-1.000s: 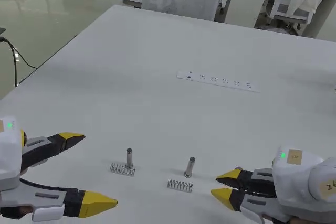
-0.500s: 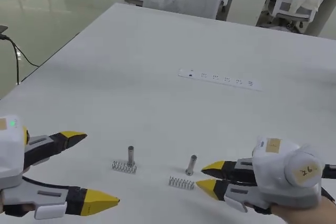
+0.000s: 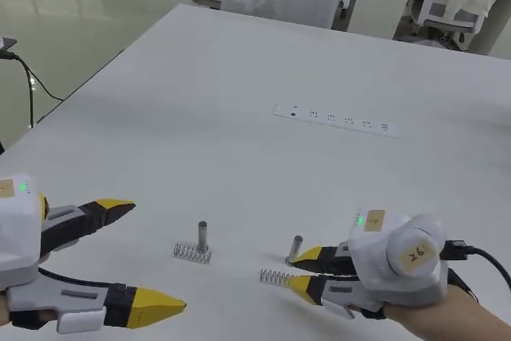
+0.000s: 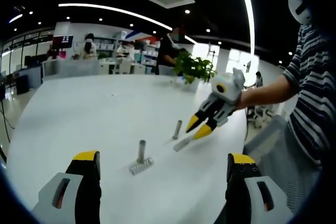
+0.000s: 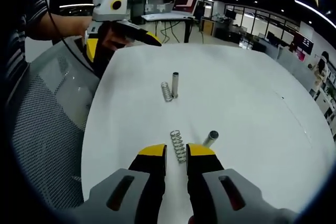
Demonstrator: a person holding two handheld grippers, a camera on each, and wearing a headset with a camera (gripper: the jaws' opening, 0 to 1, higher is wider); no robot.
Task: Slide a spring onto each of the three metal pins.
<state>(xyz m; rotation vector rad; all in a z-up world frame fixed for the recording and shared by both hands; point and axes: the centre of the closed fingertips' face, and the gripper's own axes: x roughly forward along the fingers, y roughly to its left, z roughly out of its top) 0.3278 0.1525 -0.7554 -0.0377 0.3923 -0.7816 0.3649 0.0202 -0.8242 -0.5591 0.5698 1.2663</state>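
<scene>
One spring (image 5: 178, 145) lay on the table (image 3: 239, 117) beside a pin (image 5: 210, 138), its near end at the right gripper's (image 5: 177, 152) narrowly parted fingers. A second spring (image 3: 192, 253) lay just beside another pin (image 3: 203, 235). The left gripper's (image 3: 152, 257) fingers gaped wide.

the pins (image 3: 202, 234) and springs (image 3: 192, 253) look like bare shiny metal, on a smooth, matt white table (image 3: 239, 117).

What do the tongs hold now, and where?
Nothing yet: left tongs are open and empty; right tongs straddle one end of a lying spring, not yet clamped.
</scene>
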